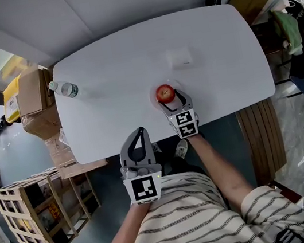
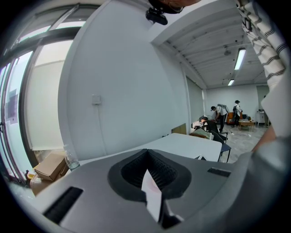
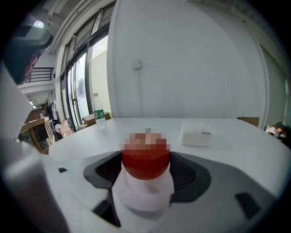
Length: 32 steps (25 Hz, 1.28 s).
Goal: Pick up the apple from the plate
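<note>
A red apple (image 1: 164,93) rests on a faint white plate (image 1: 155,102) near the front edge of the white table (image 1: 116,83). My right gripper (image 1: 167,101) reaches in from the table's edge, and its jaws hug the apple's two sides. In the right gripper view the apple (image 3: 146,159) fills the gap of the right gripper (image 3: 146,175), with the white plate (image 3: 143,198) under it. My left gripper (image 1: 138,133) hangs off the table by the person's striped shirt. The left gripper (image 2: 148,173) has its jaws together, with nothing held.
A clear water bottle (image 1: 64,90) lies at the table's far left. A small white box (image 1: 179,58) sits behind the apple. Cardboard boxes (image 1: 32,104) and a wooden rack (image 1: 42,210) stand to the left of the table, and a wooden chair (image 1: 263,139) to the right.
</note>
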Motion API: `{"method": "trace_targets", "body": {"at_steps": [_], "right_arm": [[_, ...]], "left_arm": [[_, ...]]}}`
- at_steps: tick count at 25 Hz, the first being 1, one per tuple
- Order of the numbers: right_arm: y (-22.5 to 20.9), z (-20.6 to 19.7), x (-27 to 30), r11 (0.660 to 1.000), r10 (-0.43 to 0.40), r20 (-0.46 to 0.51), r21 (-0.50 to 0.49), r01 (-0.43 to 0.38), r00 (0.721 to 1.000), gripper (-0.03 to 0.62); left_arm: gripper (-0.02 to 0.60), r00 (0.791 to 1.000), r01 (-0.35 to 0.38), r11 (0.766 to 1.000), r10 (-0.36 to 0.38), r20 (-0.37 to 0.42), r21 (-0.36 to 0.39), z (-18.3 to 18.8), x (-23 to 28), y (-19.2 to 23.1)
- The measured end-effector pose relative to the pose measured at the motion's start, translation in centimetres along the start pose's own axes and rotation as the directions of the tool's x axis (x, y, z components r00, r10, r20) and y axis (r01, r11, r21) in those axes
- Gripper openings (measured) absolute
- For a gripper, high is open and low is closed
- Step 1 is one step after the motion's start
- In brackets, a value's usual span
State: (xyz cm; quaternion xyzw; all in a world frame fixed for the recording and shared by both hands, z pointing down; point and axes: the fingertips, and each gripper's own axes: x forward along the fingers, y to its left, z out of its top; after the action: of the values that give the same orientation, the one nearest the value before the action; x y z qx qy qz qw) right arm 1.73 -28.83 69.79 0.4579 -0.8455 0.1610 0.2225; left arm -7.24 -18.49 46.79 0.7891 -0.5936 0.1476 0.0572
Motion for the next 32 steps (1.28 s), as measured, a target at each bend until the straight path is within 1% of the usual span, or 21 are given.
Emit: {"method": "trace_targets", "body": {"at_steps": [5,9,11,17,21,27,32], "right_arm": [[-0.3,0.7,-1.2,0.999,-0.012,-0.002,0.031,0.012,1.000,0.347],[-0.5,1.8,-2.6,0.998,-0.018,-0.012,0.058,0.019,1.000,0.347],[-0.4,2.7,-3.4,0.997,-0.018,-0.002,0.071,0.018,1.000,0.347],[0.4,5.5,-5.8,0.999,-0.014,0.039,0.037,0.013,0.999,0.348],[1.1,7.4,-7.3,1.000,-0.011,0.061,0.002,0.011,0.998,0.348],[1.9,10.2,-9.1,1.000,-0.003,0.106,-0.008,0.004,0.994,0.347],[2.3,12.5,-10.8,1.000,-0.010,0.146,0.011,0.009,0.989,0.347]], "left_arm": [[0.005,1.000,0.008,1.000,-0.008,0.004,-0.020,-0.1,0.1,-0.2],[0.005,1.000,0.016,1.000,-0.016,0.012,-0.017,0.1,0.3,-0.4],[0.005,1.000,0.017,1.000,-0.017,0.023,-0.016,0.5,0.4,-0.4],[0.005,0.999,0.017,1.000,-0.017,0.037,-0.009,0.9,0.3,-0.3],[0.005,0.999,0.015,0.999,-0.014,0.051,-0.030,1.5,0.3,0.0],[0.005,0.998,0.010,0.997,-0.006,0.058,-0.072,1.7,0.2,0.6],[0.005,0.997,0.019,0.996,-0.013,0.073,-0.083,2.4,0.5,0.7]]}}
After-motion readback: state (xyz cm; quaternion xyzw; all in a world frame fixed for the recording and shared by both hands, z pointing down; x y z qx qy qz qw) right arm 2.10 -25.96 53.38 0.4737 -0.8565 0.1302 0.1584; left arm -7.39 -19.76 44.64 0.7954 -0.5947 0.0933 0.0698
